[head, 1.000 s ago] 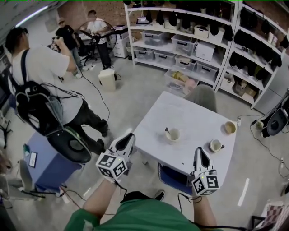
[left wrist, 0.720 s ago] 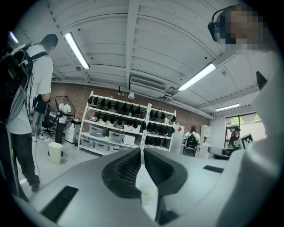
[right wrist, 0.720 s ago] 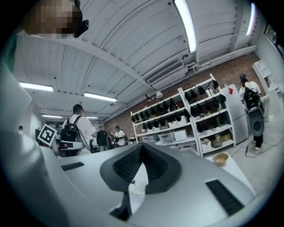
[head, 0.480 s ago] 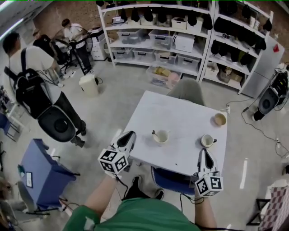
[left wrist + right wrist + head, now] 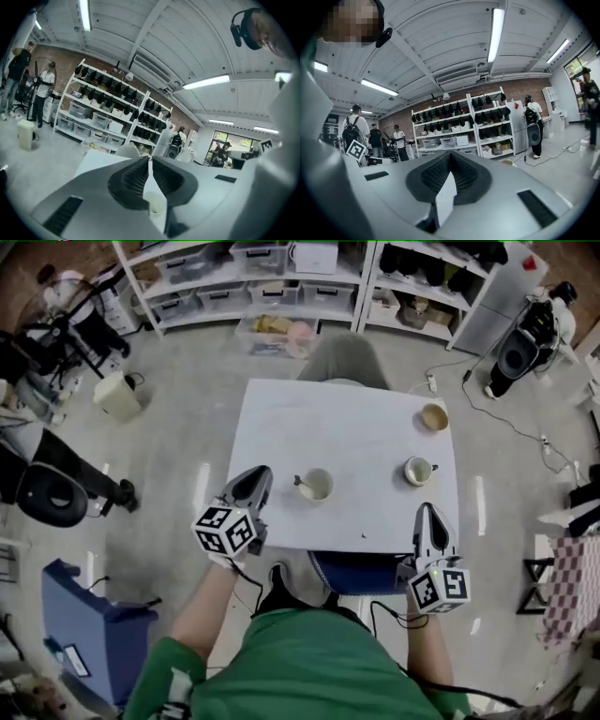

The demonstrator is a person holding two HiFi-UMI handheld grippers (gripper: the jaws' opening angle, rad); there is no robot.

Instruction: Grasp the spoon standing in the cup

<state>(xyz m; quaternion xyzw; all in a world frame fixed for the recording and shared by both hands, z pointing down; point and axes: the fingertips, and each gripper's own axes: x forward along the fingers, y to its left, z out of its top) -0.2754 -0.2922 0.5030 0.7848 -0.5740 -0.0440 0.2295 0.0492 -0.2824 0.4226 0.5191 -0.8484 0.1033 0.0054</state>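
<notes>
You're standing at the near edge of the white table. You're holding the L gripper w/ jaws pressed together, empty, tips just left of the cup. The R gripper is hovering at the near-right edge, jaws likewise together, empty. The spoon is leaning in the cup, handle toward the L gripper, untouched.

Grey concrete floor, white storage shelving, brick wall behind, strip lights overhead.
</notes>
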